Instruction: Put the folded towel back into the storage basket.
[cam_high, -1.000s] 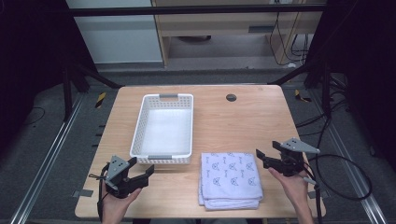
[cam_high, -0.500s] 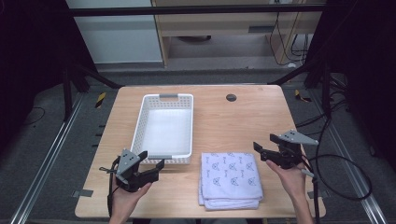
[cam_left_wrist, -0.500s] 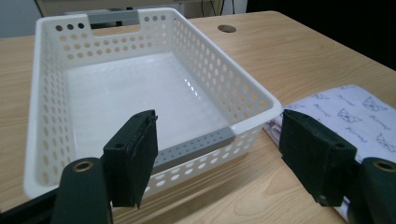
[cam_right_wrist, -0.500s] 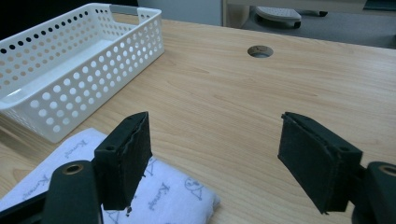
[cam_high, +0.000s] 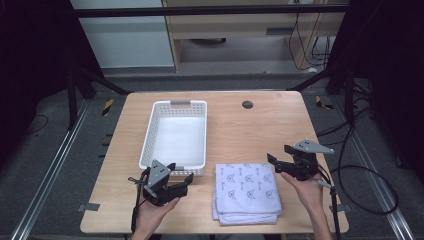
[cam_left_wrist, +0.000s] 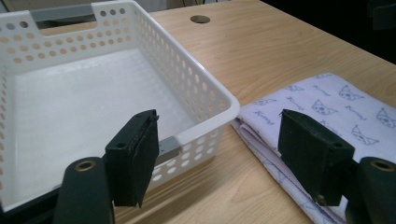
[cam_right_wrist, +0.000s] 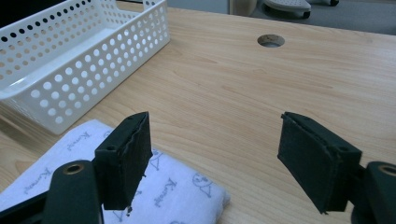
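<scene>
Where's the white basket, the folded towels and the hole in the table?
white basket (cam_high: 151, 131), high view, left wall.
folded towels (cam_high: 245, 187), high view, top middle.
hole in the table (cam_high: 247, 104), high view, its centre.

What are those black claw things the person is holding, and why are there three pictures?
Those are grippers: tools with two black jaws that a person squeezes by hand. There is no robot here. The left gripper and the right gripper are each in one of the person's hands, and both are open and hold nothing.

The high view comes from a camera above that looks down on the wooden table. The other two come from small cameras riding on each gripper, so you look out between its jaws.

On the table is a white plastic basket full of little holes, with nothing in it. Beside it lies a stack of folded cloths, pale with small cartoon faces printed on them. Both grippers are near the cloths, one on each side.
</scene>
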